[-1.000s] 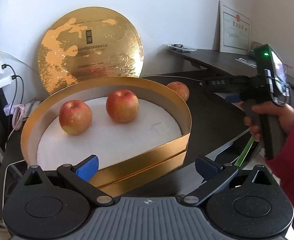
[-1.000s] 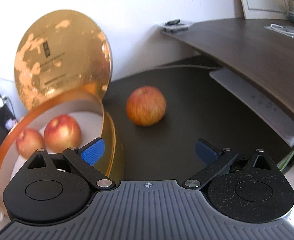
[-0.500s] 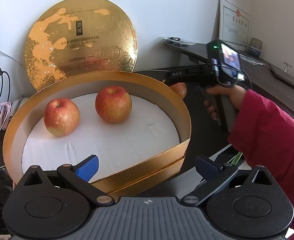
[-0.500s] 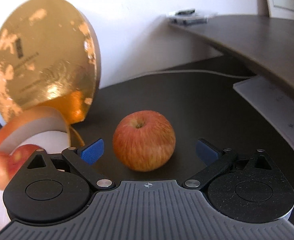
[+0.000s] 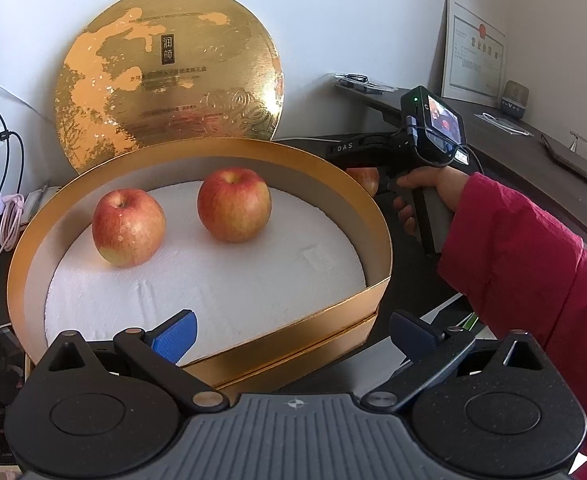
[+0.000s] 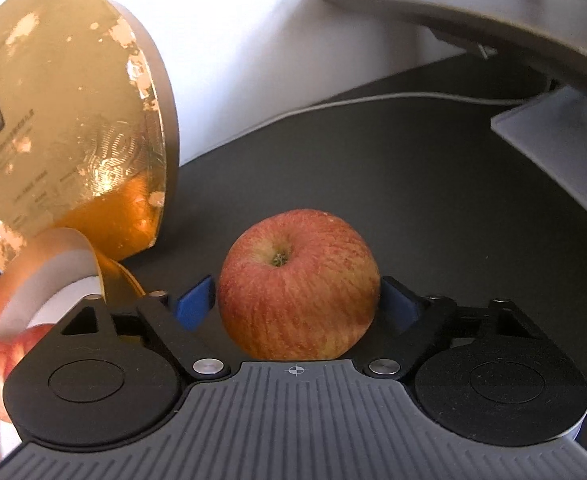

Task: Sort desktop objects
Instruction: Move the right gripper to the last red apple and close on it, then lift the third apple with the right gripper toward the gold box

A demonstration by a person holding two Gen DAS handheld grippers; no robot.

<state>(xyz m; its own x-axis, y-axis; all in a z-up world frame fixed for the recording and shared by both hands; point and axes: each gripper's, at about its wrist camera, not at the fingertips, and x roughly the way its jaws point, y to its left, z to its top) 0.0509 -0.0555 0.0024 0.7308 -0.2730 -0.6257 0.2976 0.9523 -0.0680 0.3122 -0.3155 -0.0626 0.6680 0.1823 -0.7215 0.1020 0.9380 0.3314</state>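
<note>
On the dark table, the round gold box holds two apples, the left tool gapes wide near its rim, and the right tool brackets a third apple, contact unclear.

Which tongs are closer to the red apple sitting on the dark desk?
The right tongs. Their blue pads sit on either side of the red apple on the dark desk. The left tongs hover open at the near rim of the round gold box, well away from it.
</note>
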